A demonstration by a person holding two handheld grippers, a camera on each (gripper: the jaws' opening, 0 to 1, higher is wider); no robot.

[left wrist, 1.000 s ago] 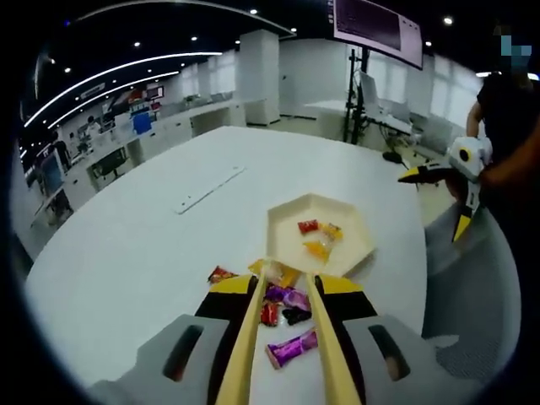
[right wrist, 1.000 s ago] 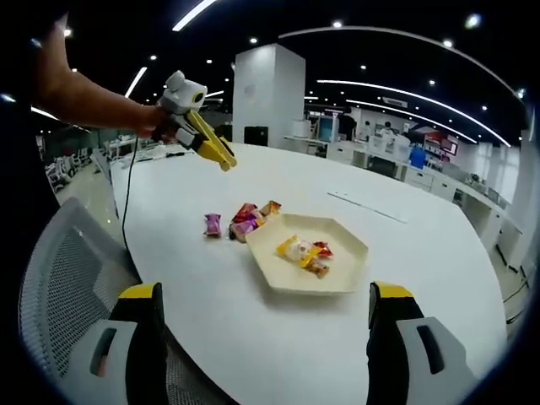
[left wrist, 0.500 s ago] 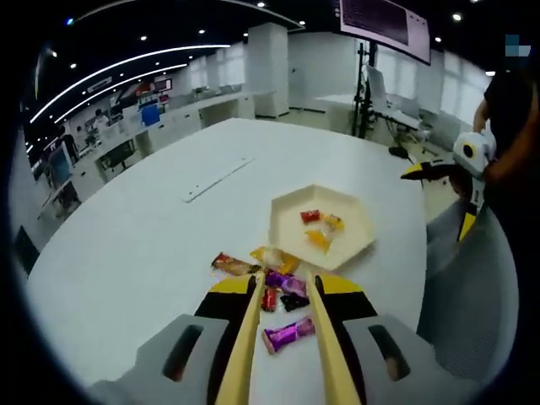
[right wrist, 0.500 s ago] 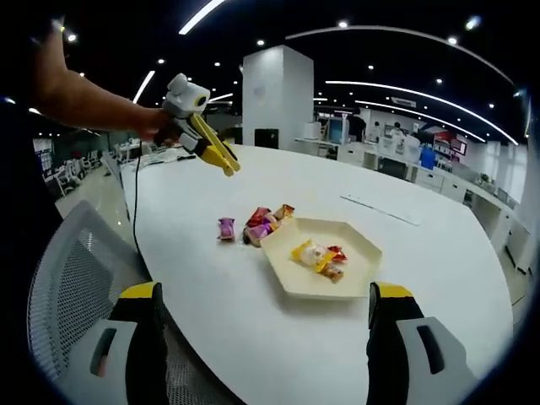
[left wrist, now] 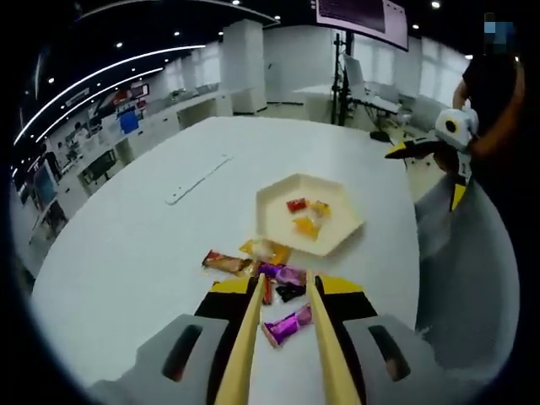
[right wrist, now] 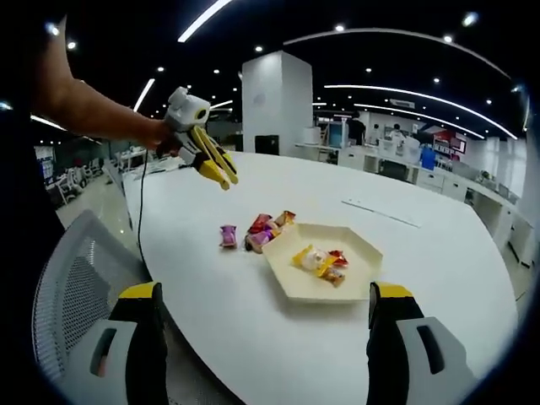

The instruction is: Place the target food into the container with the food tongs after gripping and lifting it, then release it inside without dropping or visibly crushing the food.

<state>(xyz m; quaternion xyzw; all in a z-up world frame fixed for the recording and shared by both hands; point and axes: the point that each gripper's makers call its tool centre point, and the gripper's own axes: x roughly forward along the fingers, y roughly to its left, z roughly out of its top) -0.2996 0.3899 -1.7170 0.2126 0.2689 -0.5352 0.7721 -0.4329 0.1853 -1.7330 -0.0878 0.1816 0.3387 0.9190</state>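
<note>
On white table | open-plan office | left claw narrow | right claw wide

Open-plan office: desk rows with monitors, ceiling strip lights (wall screen too), white pillar.

Left gripper: yellow tongs, grey housing; right gripper: yellow-black fingers.
</note>
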